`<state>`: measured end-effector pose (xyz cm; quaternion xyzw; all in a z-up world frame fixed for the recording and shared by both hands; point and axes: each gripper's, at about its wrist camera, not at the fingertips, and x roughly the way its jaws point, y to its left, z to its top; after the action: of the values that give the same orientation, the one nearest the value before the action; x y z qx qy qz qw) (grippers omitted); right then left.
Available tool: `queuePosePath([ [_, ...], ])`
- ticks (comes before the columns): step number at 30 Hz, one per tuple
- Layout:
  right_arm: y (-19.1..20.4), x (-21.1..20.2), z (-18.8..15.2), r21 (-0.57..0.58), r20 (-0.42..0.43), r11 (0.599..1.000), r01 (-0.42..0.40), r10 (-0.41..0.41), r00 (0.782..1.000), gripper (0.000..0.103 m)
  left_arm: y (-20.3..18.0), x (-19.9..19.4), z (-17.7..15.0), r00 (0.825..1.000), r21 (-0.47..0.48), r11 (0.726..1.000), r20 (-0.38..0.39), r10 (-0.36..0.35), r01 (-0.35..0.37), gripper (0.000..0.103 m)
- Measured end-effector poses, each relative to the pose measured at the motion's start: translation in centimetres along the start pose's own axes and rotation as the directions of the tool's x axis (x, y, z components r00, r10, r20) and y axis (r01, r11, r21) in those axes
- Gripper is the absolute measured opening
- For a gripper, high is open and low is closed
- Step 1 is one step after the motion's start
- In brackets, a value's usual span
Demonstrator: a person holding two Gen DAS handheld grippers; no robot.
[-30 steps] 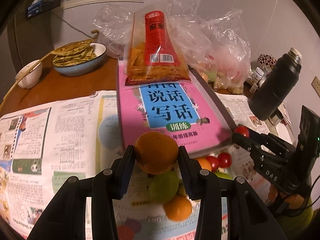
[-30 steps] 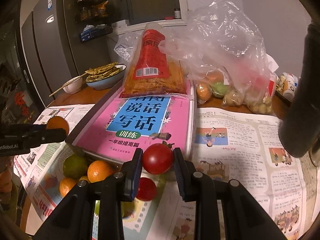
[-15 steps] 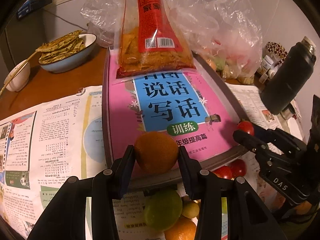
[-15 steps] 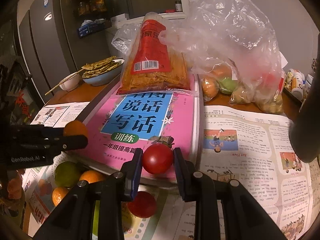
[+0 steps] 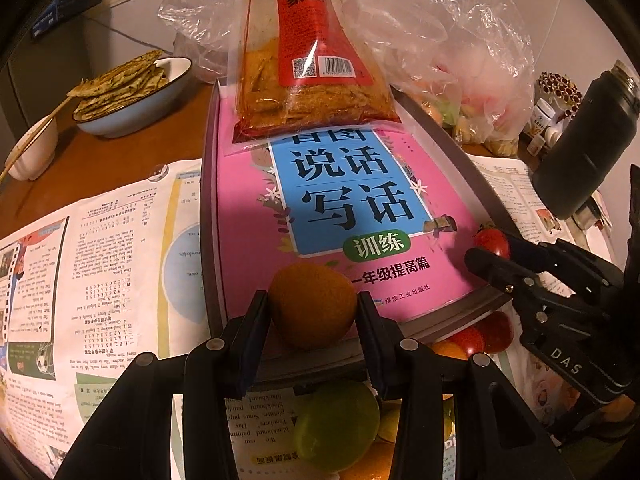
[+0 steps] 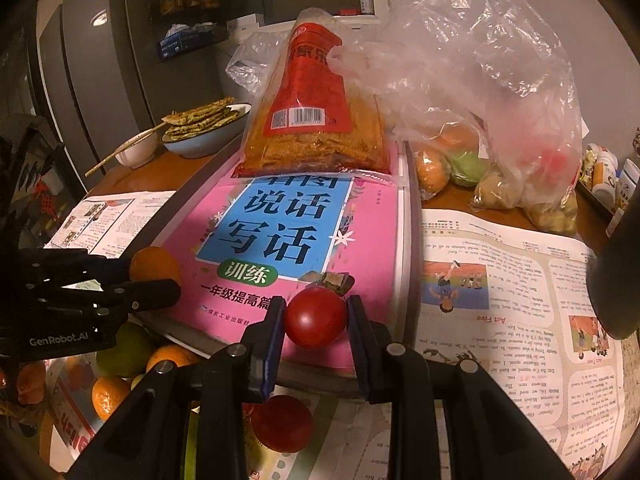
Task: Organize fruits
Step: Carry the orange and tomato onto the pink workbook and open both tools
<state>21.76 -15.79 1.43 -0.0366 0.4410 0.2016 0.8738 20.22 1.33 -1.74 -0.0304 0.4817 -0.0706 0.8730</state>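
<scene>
My left gripper [image 5: 312, 312] is shut on an orange [image 5: 313, 305], held just over the near edge of a grey tray [image 5: 208, 216] that carries a pink book [image 5: 360, 208]. My right gripper [image 6: 316, 318] is shut on a red tomato [image 6: 316, 317] above the same tray's near edge [image 6: 410, 240]. Each gripper shows in the other's view: the right one [image 5: 490, 250] at the tray's right corner, the left one [image 6: 160, 280] at its left. Below the tray lie loose fruit: a green one [image 5: 336, 424], oranges [image 6: 110, 396] and a tomato [image 6: 282, 424].
A red snack bag [image 5: 312, 72] rests on the far part of the book. Clear plastic bags with fruit [image 6: 472, 152] sit behind to the right. A blue bowl of flatbread [image 5: 128, 96], a white bowl [image 5: 32, 152], a dark flask [image 5: 588, 140] and newspaper [image 5: 100, 264] surround the tray.
Both grippers moved forward and down toward the tray with their fruit still gripped; the book now fills more of each view and the loose fruit pile has slid under the fingers.
</scene>
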Motion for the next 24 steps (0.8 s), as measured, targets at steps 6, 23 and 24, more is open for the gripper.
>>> queuePosePath([
  [6,0.22,0.48,-0.15,-0.009,-0.023,1.0,0.009,-0.01,1.0,0.031,0.05,-0.04,-0.05,1.0,-0.002,1.0,0.0,-0.002,0.002,0.045],
  [23,0.15,0.06,-0.2,-0.004,-0.018,1.0,0.006,-0.007,1.0,0.04,0.05,-0.1,-0.14,1.0,-0.001,1.0,0.0,0.001,-0.001,0.045],
  [24,0.16,-0.05,-0.25,-0.004,-0.016,1.0,0.006,-0.006,1.0,0.041,-0.01,-0.13,-0.18,1.0,0.0,1.0,0.0,0.003,-0.003,0.045],
])
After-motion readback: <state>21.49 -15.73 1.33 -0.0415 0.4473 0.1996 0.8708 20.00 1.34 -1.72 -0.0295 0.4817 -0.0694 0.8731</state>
